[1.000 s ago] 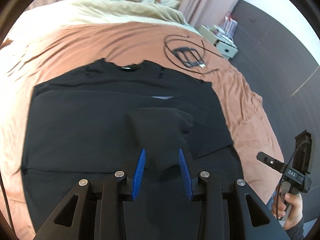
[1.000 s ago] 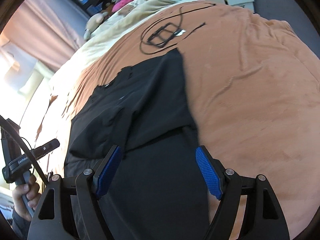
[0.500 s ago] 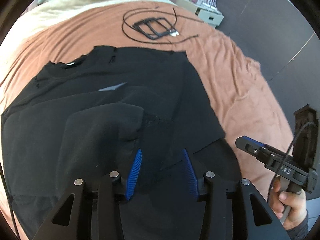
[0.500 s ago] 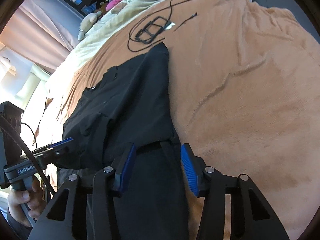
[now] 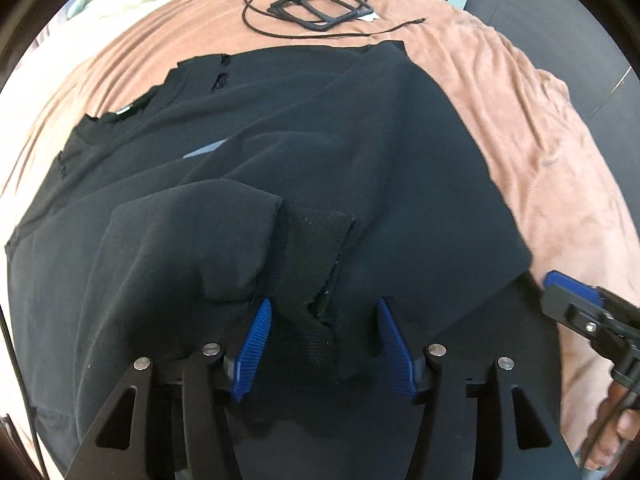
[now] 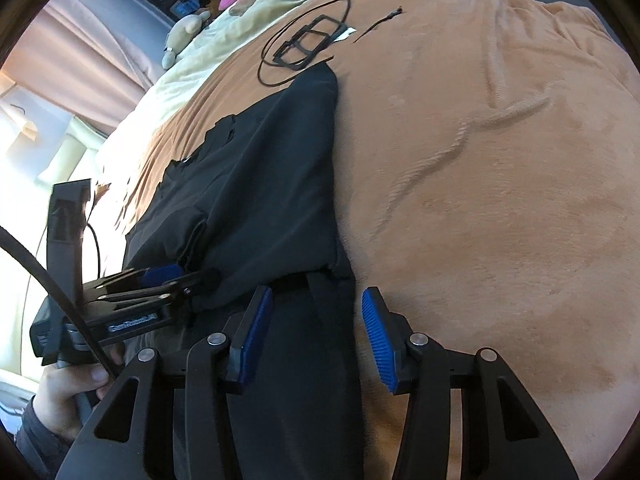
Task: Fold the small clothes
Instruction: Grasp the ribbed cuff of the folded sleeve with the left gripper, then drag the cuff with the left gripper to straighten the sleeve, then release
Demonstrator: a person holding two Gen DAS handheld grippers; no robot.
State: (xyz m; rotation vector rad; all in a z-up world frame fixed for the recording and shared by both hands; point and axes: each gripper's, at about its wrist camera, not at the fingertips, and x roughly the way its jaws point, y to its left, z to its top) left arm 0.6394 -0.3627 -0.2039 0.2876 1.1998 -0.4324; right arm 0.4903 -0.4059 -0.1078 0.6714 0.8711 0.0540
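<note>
A black shirt (image 5: 360,140) lies spread on a brown blanket (image 5: 520,100), collar to the far left. Its folded-in sleeve ends in a ribbed cuff (image 5: 312,248) lying loose between the blue pads of my left gripper (image 5: 324,320). Those jaws are opening and do not press the cuff. My right gripper (image 6: 316,312) hovers low over the shirt's (image 6: 280,160) near right edge. Its pads stand apart with the cloth edge lying between them, unpinched. The left gripper (image 6: 168,280) shows at the left of the right wrist view, over the sleeve.
A coiled black cable and a black frame (image 5: 320,2) lie on the blanket beyond the shirt. A cream duvet (image 6: 224,32) with plush toys is farther back. Bare brown blanket (image 6: 480,160) stretches right of the shirt. A hand (image 6: 68,392) holds the left gripper's handle.
The left gripper came down onto the shirt with the sleeve and its jaws widened. The right gripper's jaws narrowed and it sank toward the shirt's right edge.
</note>
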